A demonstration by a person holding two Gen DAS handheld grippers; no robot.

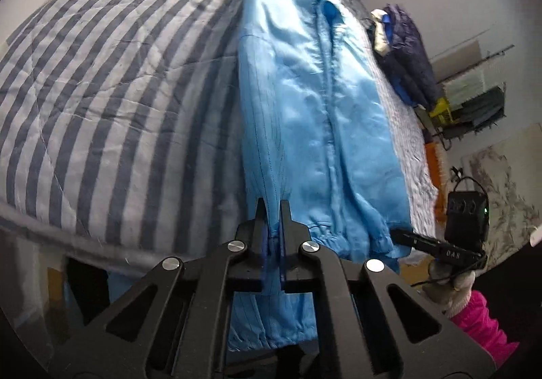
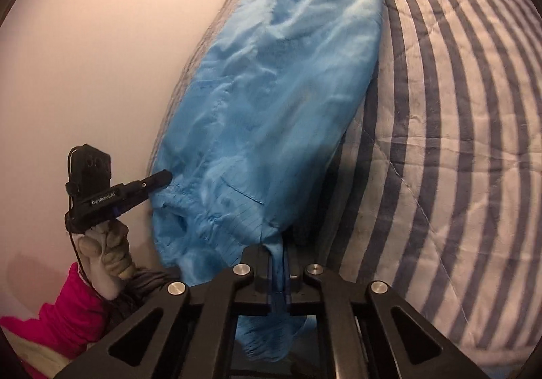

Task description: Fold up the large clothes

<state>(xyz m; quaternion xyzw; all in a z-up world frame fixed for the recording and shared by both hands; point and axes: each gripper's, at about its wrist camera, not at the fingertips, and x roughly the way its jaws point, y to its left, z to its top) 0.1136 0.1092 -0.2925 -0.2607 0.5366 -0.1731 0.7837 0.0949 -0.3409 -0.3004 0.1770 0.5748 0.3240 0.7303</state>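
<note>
1. Jacket (image 1: pixel 305 101), light blue, thin and shiny, lies lengthwise on the striped quilt (image 1: pixel 111 91) of a bed, collar at the far end, elastic hem at the near edge and hanging partly over it.
2. Left wrist view: left gripper (image 1: pixel 273 209) is closed down to a narrow slit with blue hem fabric pinched between its pads. The grip sits at one hem corner. The right gripper (image 1: pixel 403 236) shows at the right, its tip at the opposite hem corner, carried by a gloved hand (image 1: pixel 447 287) with a pink sleeve (image 1: pixel 487 328). A dark pile of clothes (image 1: pixel 410 57) lies further along the bed.
3. Right wrist view: right gripper (image 2: pixel 278 263) is likewise clamped narrow on a gathered fold of hem. The left gripper (image 2: pixel 162 177) appears at the left, its tip touching the jacket (image 2: pixel 271 91) edge near the wall (image 2: pixel 101 40).
4. Judgement: the step in hand is lifting the hem to carry it toward the collar.
5. To do it well: raise both corners together and level, keep the hem taut between the two grips so that the slippery cloth does not sag in the middle, and travel straight along the zip line.
6. Risk: thin fabric may slip from the pads if pulled sideways; the overhanging part may drag on the quilt (image 2: pixel 440 141) edge.
</note>
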